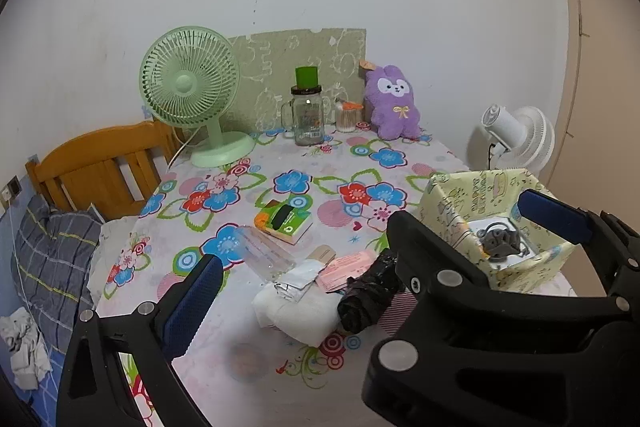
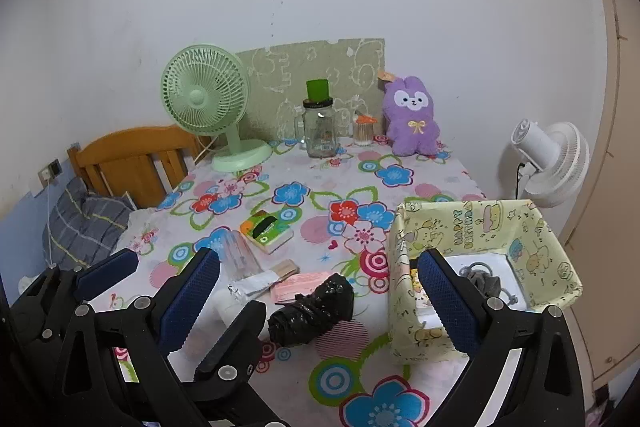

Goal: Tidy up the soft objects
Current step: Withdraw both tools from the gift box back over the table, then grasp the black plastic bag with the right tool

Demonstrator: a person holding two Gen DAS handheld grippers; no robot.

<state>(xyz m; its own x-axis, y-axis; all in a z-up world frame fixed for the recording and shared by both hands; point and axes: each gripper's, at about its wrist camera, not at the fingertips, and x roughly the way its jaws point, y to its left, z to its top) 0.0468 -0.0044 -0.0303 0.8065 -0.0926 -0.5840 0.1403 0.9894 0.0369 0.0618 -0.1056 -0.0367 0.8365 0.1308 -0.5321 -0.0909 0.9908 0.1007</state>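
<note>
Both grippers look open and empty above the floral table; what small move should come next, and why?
Probably lower the left gripper onto the white folded cloth. It lies loose on the floral tablecloth right between the open jaws, beside the crumpled black plastic bag, while the yellow patterned box stands nearby.

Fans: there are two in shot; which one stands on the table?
The green fan stands on the floral tablecloth at the back left corner. The white fan is off the table, beyond its right edge, by the wall.
</note>
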